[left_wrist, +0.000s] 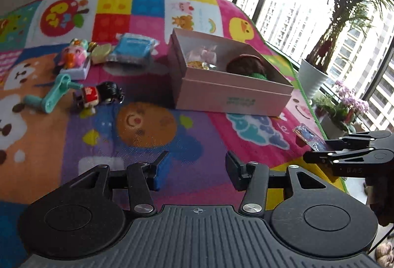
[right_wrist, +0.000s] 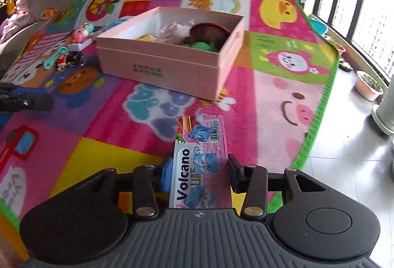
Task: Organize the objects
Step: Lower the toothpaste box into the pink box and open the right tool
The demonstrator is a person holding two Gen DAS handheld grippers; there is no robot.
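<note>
Volcano packet [right_wrist: 199, 164] between right tool [right_wrist: 198, 174] fingers

Daylight pours through tall dark-framed windows [left_wrist: 307, 9] onto a pale tiled floor [right_wrist: 344, 157]. A potted palm [left_wrist: 344, 9] and pink flowers [left_wrist: 349, 100] stand beside a colourful cartoon play mat [right_wrist: 283, 85].

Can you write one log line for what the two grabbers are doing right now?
left gripper: open, empty, over mat | right gripper: open around Volcano packet | pink box: partly filled
</note>
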